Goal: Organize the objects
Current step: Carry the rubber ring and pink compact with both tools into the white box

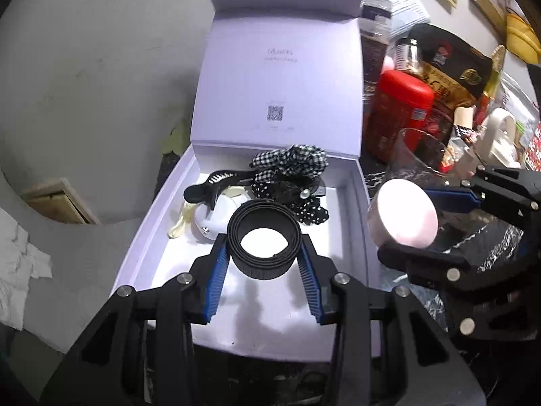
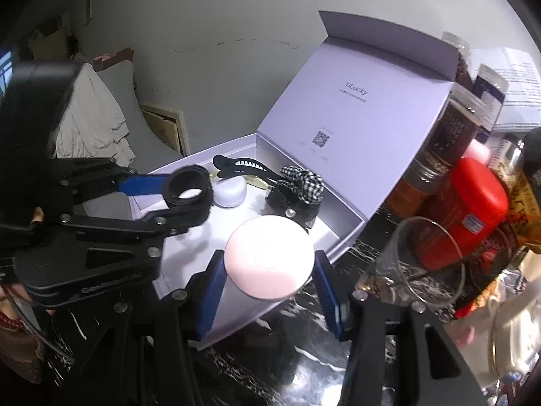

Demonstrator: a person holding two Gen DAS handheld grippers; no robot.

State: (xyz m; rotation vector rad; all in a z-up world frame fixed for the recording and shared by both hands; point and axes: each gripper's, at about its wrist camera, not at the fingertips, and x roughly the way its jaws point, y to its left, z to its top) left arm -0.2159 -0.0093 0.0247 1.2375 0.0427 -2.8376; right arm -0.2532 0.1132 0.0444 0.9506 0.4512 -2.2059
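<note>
Black coiled band sits pinched between the blue pads of the left gripper, held over the near half of the open white box, above its bare floor. Deeper in the box, from its left wall across to the right, lie a black toothed hair clip, a small white round jar, a black bow with white dots and a black-and-white checked scrunchie against the back wall. The raised lid stands behind, printed with "ULucky", a line of small text too fine to read, and a QR code. Just past the box's right wall, the right gripper clamps a pale pink round case between its fingers, the case hanging over the box's near right corner. Further right on the dark marbled counter stand an empty drinking glass, a red canister with a small label and unreadable writing, and brown jars beside the lid.
</note>
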